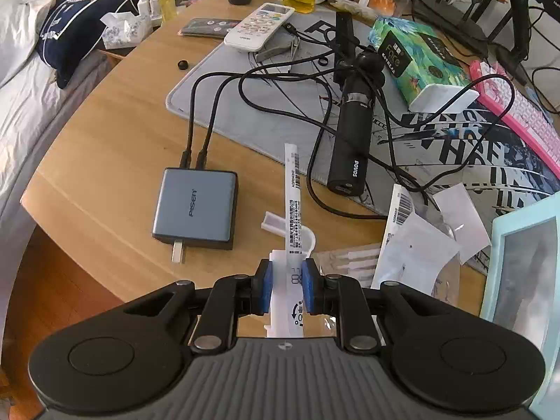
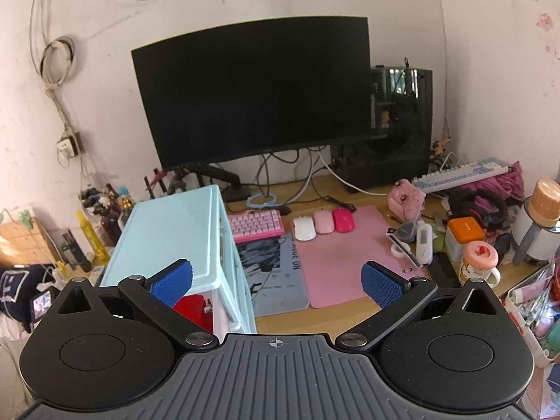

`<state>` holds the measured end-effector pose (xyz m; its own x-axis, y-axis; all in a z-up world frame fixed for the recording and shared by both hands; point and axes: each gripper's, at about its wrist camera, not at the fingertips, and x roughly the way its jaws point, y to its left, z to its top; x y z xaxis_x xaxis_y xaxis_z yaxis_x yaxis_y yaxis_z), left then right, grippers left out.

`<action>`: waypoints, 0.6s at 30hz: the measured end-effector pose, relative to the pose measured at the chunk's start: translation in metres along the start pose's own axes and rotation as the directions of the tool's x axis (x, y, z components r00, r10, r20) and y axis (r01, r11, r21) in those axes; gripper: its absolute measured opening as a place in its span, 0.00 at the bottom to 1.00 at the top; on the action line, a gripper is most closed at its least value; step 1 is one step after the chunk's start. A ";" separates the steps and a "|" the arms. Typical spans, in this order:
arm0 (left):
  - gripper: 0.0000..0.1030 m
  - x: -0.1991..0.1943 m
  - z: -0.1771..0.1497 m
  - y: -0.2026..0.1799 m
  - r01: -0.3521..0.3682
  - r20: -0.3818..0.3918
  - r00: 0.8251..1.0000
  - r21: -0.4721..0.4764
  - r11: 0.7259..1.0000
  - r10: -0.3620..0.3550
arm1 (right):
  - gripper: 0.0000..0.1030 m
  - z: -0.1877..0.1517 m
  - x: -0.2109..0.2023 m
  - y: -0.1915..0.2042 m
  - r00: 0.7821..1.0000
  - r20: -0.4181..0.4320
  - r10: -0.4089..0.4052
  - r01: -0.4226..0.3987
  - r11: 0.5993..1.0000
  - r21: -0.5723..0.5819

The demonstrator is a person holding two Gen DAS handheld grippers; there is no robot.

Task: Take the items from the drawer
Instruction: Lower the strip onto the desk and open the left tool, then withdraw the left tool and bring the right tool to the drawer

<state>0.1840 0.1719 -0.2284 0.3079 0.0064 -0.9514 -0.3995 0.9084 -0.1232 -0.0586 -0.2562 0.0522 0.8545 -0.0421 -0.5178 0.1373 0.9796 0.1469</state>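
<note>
My left gripper [image 1: 286, 288] is shut on a long white printed packet [image 1: 293, 206], holding it low over the wooden desk [image 1: 105, 161], its far end pointing away from me. The light-blue drawer unit [image 2: 168, 234] stands on the desk in the right wrist view, and its edge shows at the right of the left wrist view [image 1: 521, 262]. A red item [image 2: 194, 309] shows through the unit's front. My right gripper [image 2: 276, 283] is open and empty, raised above the desk just right of the unit.
A grey charger [image 1: 196, 210] with black cables, a black cylindrical device [image 1: 350, 140], white packets [image 1: 420, 241], a remote [image 1: 260, 26] and a tissue box [image 1: 416, 56] lie around the left gripper. A monitor [image 2: 252, 94], pink keyboard [image 2: 257, 225], mice [image 2: 323, 225] and pink mat [image 2: 353, 255] fill the desk.
</note>
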 end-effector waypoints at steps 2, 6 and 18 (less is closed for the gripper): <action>0.17 0.001 0.002 -0.001 -0.008 0.007 1.000 0.012 1.000 0.008 | 1.00 0.000 0.000 0.001 1.000 0.001 0.000 0.000 1.000 -0.002; 0.42 -0.002 0.005 0.000 0.002 0.020 1.000 0.015 1.000 -0.002 | 1.00 0.000 -0.001 0.003 1.000 0.005 0.007 -0.007 1.000 -0.006; 0.74 -0.029 0.007 0.000 -0.025 0.080 0.997 0.032 0.999 0.022 | 1.00 -0.002 -0.004 -0.003 0.999 0.011 0.046 -0.046 0.999 -0.002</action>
<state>0.1811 0.1750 -0.1987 0.3670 0.0597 -0.9283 -0.3787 0.9211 -0.0905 -0.0633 -0.2585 0.0525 0.8655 0.0005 -0.5009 0.0972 0.9808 0.1690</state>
